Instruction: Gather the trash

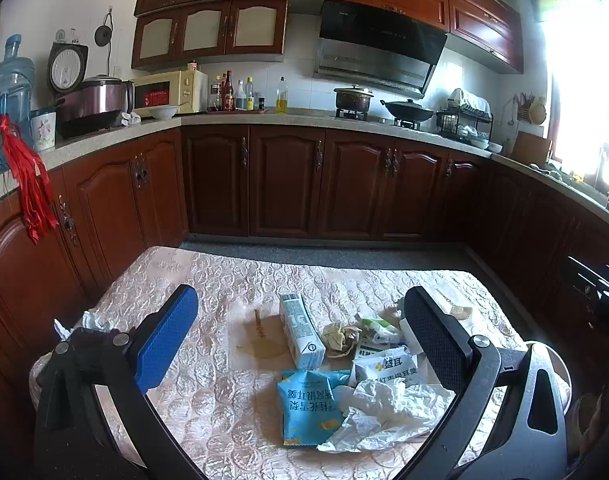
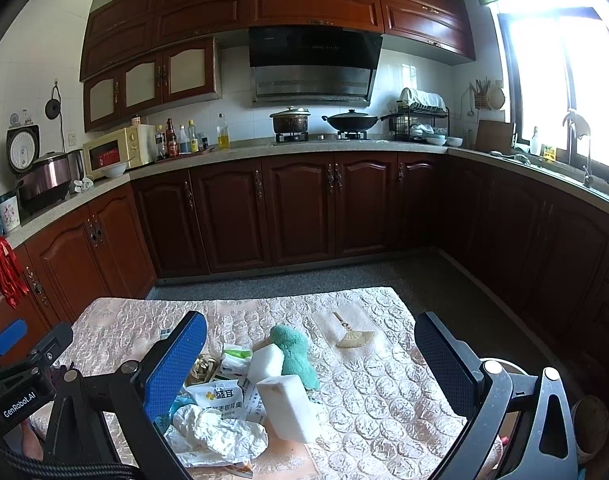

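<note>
Two claws hang over a table [image 1: 208, 420] spread with a quilted, pale pink cloth, and both stand wide apart with nothing between their fingers.

In the left wrist view, a crumpled white tissue [image 1: 89, 320] lies at the far left edge of the table, behind the blue-padded finger. The left claw [image 1: 300, 332] frames the main heap of trash. Between its fingers, from the left, a fan motif [image 1: 260, 336] is printed on the cloth, then a white milk carton [image 1: 300, 330] lies on its side just beside it. A blue snack packet [image 1: 308, 408] sits nearer the camera, touching the carton's near end. To the right of the carton rests a crumpled brown wrapper [image 1: 338, 338], then a white sachet with green print [image 1: 388, 368], and a crumpled white plastic sheet [image 1: 380, 412] overlapping the blue packet's right edge.

In the right wrist view, the right claw [image 2: 310, 346] is held above the same heap. The crumpled plastic sheet lies low beside the blue-padded finger, with the white sachet just behind it. Right of these, one white foam block [image 2: 288, 408] stands tilted on the sachets, a second white foam block [image 2: 265, 363] sits behind it, and a teal fuzzy cloth [image 2: 296, 354] leans against that second block. Farther right the cloth is bare apart from its fan motif.
</note>
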`<state>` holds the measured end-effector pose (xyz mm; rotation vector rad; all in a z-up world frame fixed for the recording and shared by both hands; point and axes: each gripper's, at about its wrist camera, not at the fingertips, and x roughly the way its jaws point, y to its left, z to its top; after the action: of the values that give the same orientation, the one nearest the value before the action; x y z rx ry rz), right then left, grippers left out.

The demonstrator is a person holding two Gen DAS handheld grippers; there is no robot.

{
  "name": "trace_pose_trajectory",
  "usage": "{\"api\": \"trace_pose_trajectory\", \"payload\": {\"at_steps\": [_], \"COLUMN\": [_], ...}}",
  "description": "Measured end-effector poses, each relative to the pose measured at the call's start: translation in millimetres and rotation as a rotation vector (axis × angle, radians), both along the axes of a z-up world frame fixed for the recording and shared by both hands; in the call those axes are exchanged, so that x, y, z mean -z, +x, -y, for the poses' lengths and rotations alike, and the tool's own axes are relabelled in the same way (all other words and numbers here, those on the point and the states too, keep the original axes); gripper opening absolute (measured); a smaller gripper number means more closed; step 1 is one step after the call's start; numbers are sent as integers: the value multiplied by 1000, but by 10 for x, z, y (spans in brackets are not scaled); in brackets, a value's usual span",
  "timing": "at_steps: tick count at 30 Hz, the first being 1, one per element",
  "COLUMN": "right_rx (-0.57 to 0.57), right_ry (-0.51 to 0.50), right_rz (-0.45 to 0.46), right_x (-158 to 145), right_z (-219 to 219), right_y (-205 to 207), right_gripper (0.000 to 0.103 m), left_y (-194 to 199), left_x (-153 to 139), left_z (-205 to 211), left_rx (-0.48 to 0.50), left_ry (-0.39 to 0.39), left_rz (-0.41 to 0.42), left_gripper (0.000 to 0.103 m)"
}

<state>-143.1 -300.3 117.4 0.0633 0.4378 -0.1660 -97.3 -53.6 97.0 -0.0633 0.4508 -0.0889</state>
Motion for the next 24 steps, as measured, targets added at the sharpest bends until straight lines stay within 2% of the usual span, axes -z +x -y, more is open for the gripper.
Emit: {"api": "trace_pose_trajectory", "payload": {"at_steps": [12, 24], "right_rx": [1, 3], "right_ry": [3, 16], "right_rz": [10, -16], "right_x": [1, -8], "right_z": [21, 4], "right_y": [-15, 18], "right_gripper": [103, 103], "left_y": [0, 3], "left_x": [30, 57], "left_z": [4, -9], "left_rx": [-1, 2], "left_ry": [-6, -4], "left_rz": [-3, -8], "left_gripper": [102, 102]}}
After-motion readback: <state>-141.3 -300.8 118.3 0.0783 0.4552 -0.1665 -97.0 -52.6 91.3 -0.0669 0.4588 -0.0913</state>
